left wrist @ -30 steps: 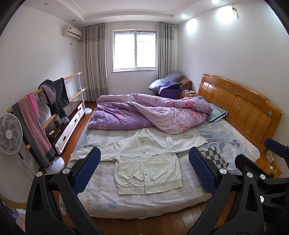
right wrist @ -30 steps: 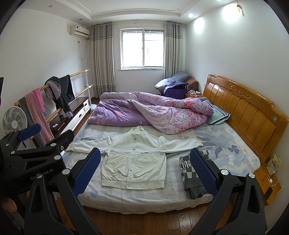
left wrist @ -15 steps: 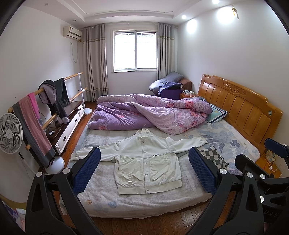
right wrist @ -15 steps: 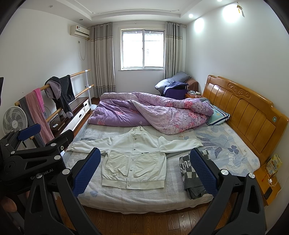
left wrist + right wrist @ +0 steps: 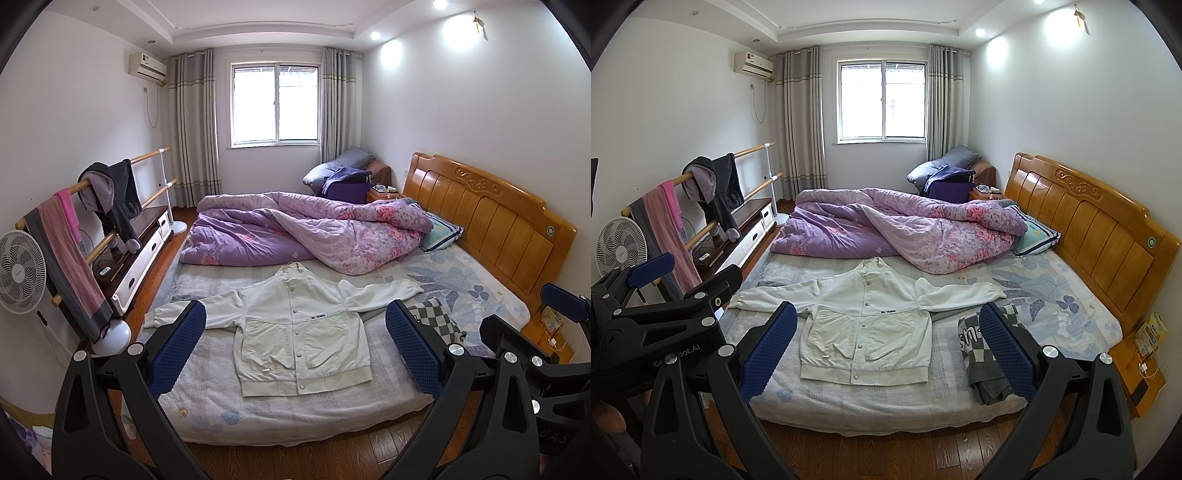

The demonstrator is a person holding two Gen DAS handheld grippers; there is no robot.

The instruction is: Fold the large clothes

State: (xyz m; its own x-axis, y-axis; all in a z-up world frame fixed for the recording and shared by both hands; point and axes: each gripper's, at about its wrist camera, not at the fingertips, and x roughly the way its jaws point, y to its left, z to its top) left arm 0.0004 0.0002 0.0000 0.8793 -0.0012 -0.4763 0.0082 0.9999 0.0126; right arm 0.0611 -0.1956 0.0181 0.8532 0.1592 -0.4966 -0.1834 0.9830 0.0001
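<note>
Looking along the left gripper (image 5: 295, 343), whose blue pads stand wide apart and hold nothing, the white jacket (image 5: 301, 332) lies flat and buttoned straight ahead, framed between the fingers, sleeves spread to either side, well beyond the fingertips. It looks like soft, light knit that will sag and slide when lifted, so a pinch at a cuff or shoulder seam seems the best hold. It rests on the pale bedsheet (image 5: 207, 402) just past the near mattress edge, with a checkered garment (image 5: 439, 317) behind the right-hand pad and a purple quilt (image 5: 295, 229) farther off.

From the right gripper (image 5: 886, 345), also spread open and empty, the jacket sits ahead and slightly left of centre. The checkered cloth lies just beside the right-hand finger, and the left tool shows at the lower left. A wooden headboard (image 5: 1089, 225) rises far right; wood floor (image 5: 886, 454) lies below.
</note>
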